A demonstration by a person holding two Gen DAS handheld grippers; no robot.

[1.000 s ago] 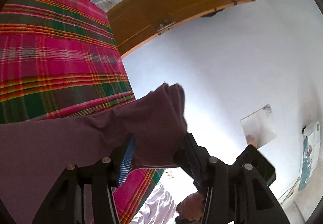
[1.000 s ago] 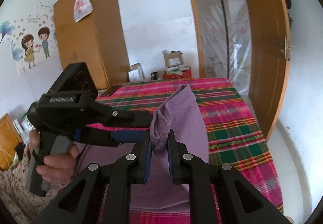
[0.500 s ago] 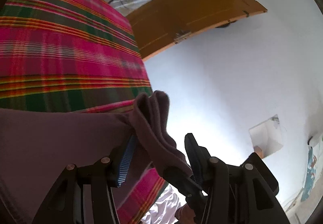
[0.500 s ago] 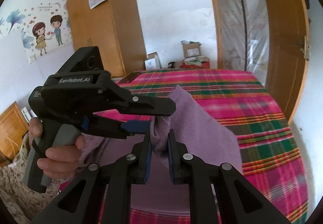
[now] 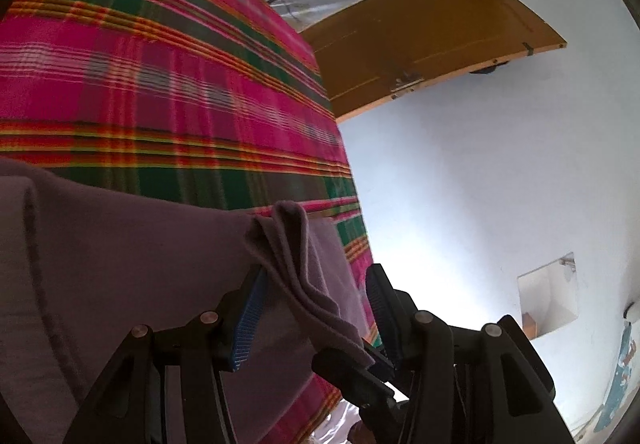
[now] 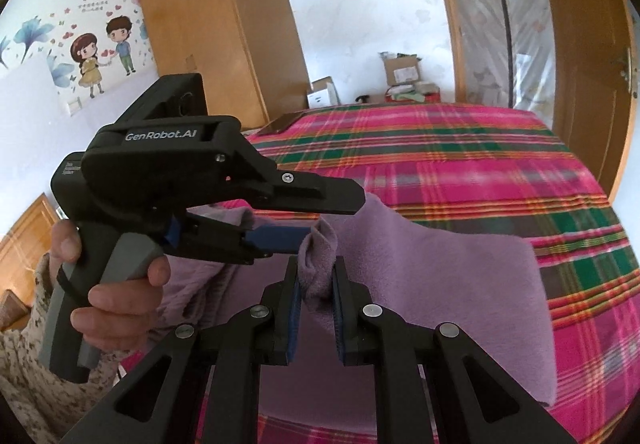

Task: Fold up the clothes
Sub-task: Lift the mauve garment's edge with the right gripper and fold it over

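- Purple garment (image 6: 420,256): soft fleece-like cloth, spread over the near part of the bed (image 6: 460,164), its far edge lifted off the plaid cover.
- Right tool (image 6: 316,284): clenched on a bunched corner of the garment, which stands up between its blue pads.
- Left tool (image 5: 316,304): jaws wide apart, unchanged over the last second; a folded ridge of the garment lies between them, draped across the right tool's tip. Neither pad looks to press the cloth, so released.
- Change: a second ago the gripped corner was raised well above the bed; both tools have since sunk and moved toward the bed, so the cloth now hangs lower and flatter.
- Meaning, as a judgement: the fold is being carried over and laid down; the corner is not yet set on the bed.
- Person's hand (image 6: 116,284): wrapped round the left tool's grey handle.
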